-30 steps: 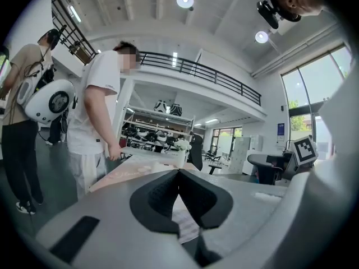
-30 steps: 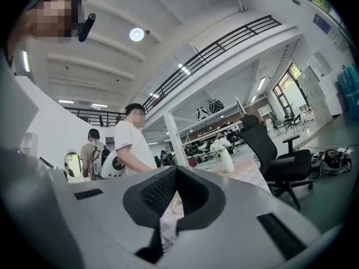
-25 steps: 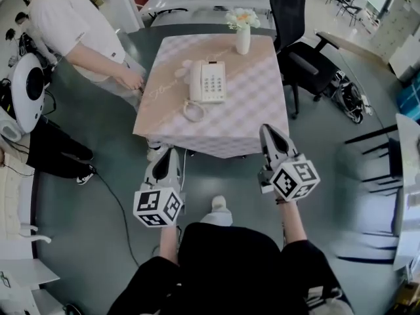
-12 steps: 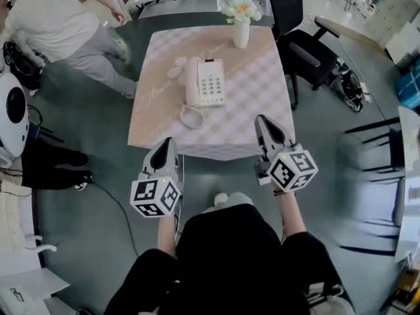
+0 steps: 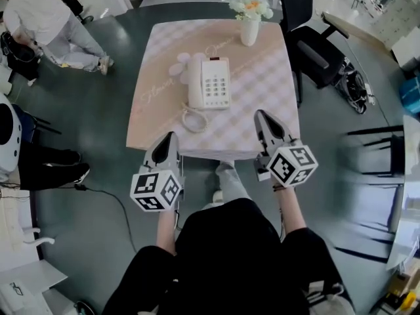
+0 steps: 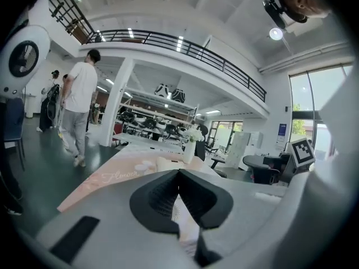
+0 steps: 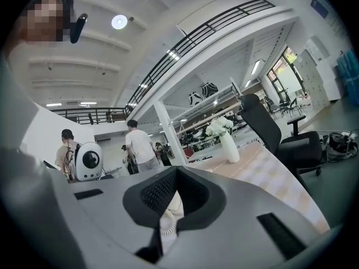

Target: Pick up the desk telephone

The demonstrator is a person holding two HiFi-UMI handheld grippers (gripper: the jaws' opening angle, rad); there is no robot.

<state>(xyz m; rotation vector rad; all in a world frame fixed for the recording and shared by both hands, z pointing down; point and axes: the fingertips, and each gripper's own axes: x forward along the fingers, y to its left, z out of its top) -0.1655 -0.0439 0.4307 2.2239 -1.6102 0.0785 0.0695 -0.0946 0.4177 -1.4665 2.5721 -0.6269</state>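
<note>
Both the left gripper (image 5: 168,136) and right gripper (image 5: 261,115) are closed tight with nothing in them, hovering at the table's (image 5: 266,90) near edge. The desk telephone (image 5: 210,83) sits mid-table, ahead of them. Risk imo: grab just the handset (image 5: 195,84) and the coiled cord (image 5: 191,119) drags the base along.

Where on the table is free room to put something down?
Free: right side of the table, between telephone and right edge, nearer than the vase. Crowded: left of the telephone, by the small white round things and coiled cord.
</note>
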